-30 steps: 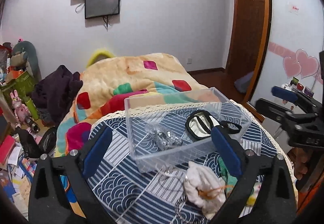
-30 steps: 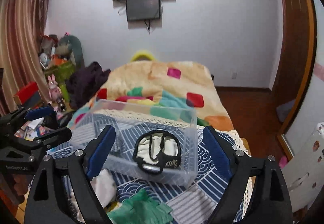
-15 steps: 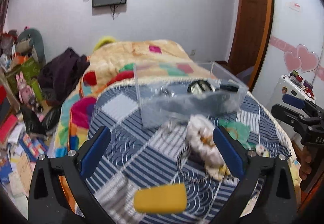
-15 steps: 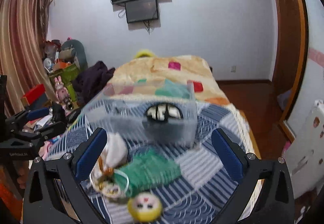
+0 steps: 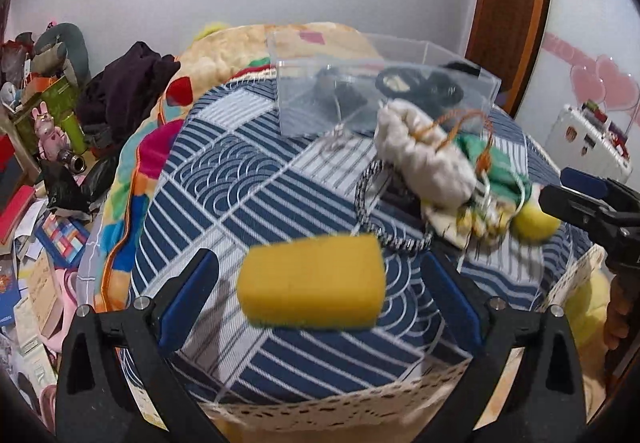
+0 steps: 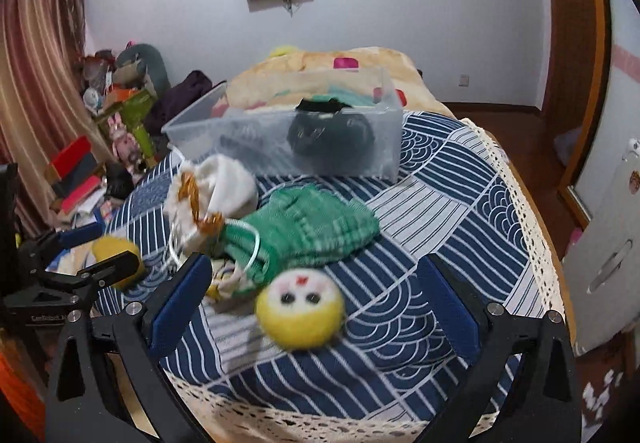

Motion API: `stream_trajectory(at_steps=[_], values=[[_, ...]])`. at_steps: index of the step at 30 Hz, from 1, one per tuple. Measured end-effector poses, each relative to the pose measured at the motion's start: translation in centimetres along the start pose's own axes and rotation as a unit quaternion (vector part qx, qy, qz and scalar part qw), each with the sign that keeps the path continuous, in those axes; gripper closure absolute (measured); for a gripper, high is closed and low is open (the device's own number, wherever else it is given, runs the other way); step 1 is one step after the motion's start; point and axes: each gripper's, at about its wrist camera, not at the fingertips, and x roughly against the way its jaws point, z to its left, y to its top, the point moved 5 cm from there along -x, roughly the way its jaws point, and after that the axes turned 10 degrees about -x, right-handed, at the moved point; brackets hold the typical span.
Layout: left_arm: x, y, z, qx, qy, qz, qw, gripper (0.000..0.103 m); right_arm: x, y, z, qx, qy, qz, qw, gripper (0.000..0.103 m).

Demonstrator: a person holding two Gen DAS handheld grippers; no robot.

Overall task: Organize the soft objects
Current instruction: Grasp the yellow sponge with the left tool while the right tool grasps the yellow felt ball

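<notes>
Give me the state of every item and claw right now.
Left claw: open, around yellow sponge.
Right claw: open, around yellow face ball.
Clear bin: lidless, dark items inside.
White pouch: outside bin.
Green cloth: crumpled, outside bin.

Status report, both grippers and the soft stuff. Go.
Left gripper open, yellow sponge between its fingers, not clamped. Right gripper open, yellow face ball ahead. Clear bin beyond; green cloth and white pouch lie between.

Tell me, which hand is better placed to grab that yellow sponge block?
Left, probably. The yellow rectangular sponge lies squarely between the open left hand-held gripper fingers; the right hand-held gripper faces a round yellow plush face.
</notes>
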Motion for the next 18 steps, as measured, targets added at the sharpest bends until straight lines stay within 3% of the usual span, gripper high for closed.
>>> stream_trajectory(at_steps=[1, 5, 7, 8, 12, 18], values=[[-0.1, -0.3, 0.0, 0.003, -0.003, 0.003, 1.0000, 0.001, -0.2, -0.4, 0.1, 0.000, 0.003, 0.007, 1.000, 0.010], [0.0, -1.1, 0.4, 0.027, -0.015, 0.002, 0.9995, 0.001, -1.3, -1.6, -0.3, -0.009, 0.014, 0.044, 0.999, 0.041], [0.2, -1.1, 0.5, 0.030, -0.011, -0.006, 0.9995, 0.007, -1.6, -2.1, -0.5, -0.012, 0.017, 0.057, 0.998, 0.056], [0.4, -1.0, 0.5, 0.028, -0.007, -0.009, 0.9995, 0.017, -1.6, -2.3, -0.6, -0.013, 0.019, 0.060, 0.998, 0.059], [0.8, -0.5, 0.5, 0.027, -0.017, -0.014, 0.9994, 0.037, -0.6, -2.1, -0.9, -0.013, 0.020, 0.044, 0.999, 0.060], [2.0, 0.5, 0.6, 0.023, -0.016, -0.036, 0.9990, 0.039, 1.0, -0.8, -1.0, -0.005, 0.008, 0.012, 1.000, 0.060]])
